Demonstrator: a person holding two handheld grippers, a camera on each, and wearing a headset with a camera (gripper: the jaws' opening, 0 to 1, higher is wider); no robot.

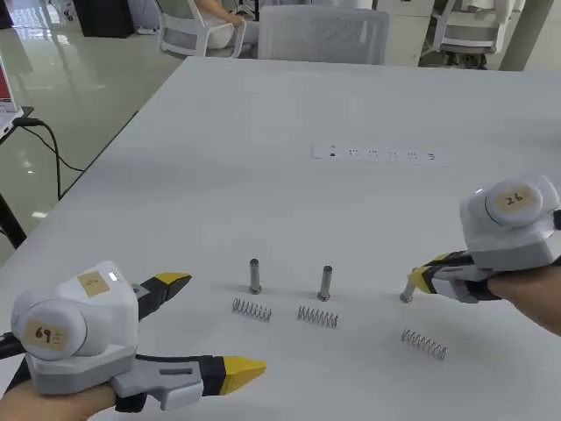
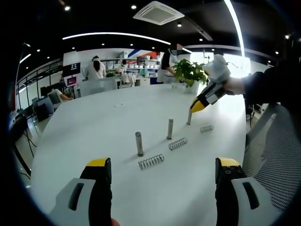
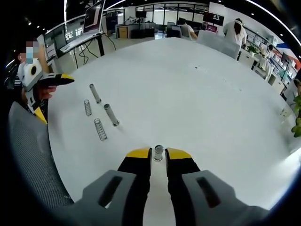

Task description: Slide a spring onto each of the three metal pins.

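Three upright metal pins stand in a row on the white table: left pin (image 1: 254, 274), middle pin (image 1: 325, 282), right pin (image 1: 408, 294). A spring lies in front of each: left spring (image 1: 252, 309), middle spring (image 1: 316, 317), right spring (image 1: 424, 343). My right gripper (image 1: 419, 279) is shut on the top of the right pin (image 3: 158, 152), which sits between its yellow tips. My left gripper (image 1: 210, 326) is open at the near left, short of the pins, with nothing between its jaws. From the left gripper (image 2: 163, 165), the left spring (image 2: 151, 161) lies just ahead.
A flush socket strip (image 1: 377, 154) is set into the table farther back. The table's left edge (image 1: 105, 149) drops to the floor, where a cable runs. Chairs (image 1: 323, 35) stand at the far end. People stand in the room's background.
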